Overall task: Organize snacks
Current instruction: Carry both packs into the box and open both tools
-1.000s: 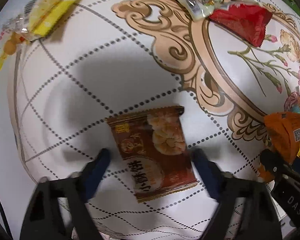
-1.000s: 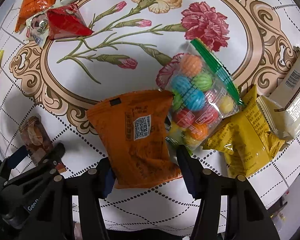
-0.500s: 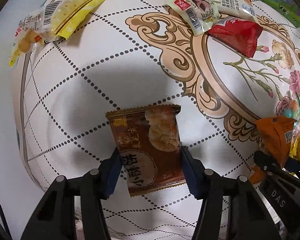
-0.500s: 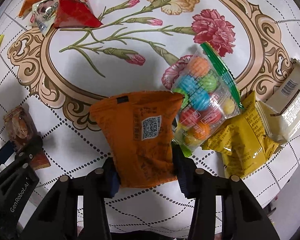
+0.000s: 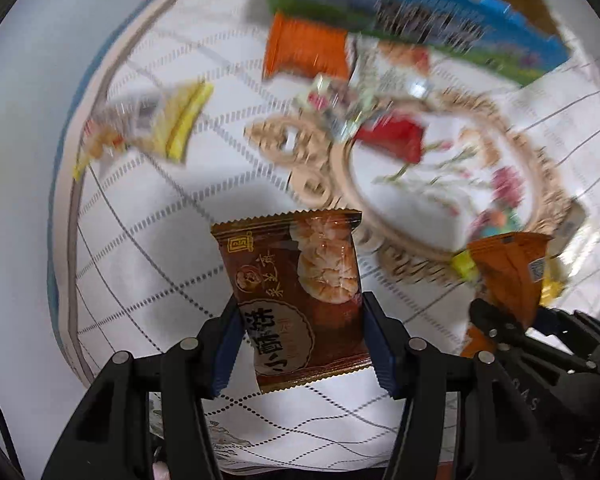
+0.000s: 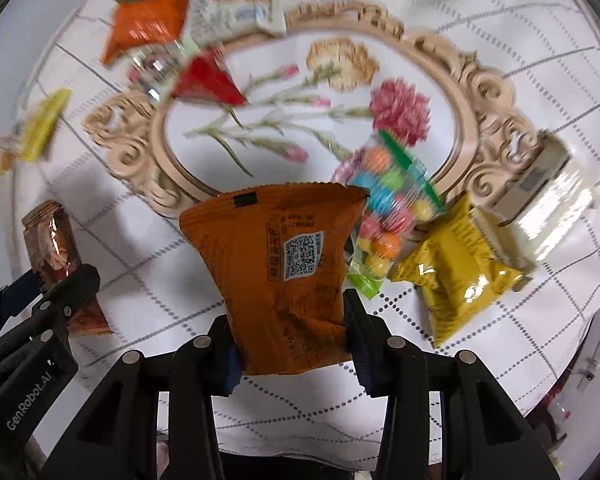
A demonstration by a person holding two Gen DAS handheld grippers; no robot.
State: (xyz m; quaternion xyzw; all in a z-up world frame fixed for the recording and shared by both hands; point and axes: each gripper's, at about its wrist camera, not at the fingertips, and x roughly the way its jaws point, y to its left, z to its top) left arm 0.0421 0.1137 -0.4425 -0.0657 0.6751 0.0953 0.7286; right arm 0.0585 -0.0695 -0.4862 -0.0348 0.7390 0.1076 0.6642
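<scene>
Both packets have left the tablecloth (image 5: pixel 140 280) since a second ago, when each lay between spread jaws. I note the left gripper (image 5: pixel 300 344) now pinching the brown biscuit packet (image 5: pixel 300 296) by its side edges. My right gripper (image 6: pixel 290 344) is clamped on the orange snack packet (image 6: pixel 276 276), near the candy-ball bag (image 6: pixel 384 220).

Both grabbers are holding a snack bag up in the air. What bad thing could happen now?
1. The left hand-held gripper pinches only the lower part of the brown biscuit packet, so the packet might slip out.
2. The right hand-held gripper squeezes the puffy orange bag hard enough to crease it; the snacks inside might get crushed.
3. The two held bags hang close together and could bump.
</scene>
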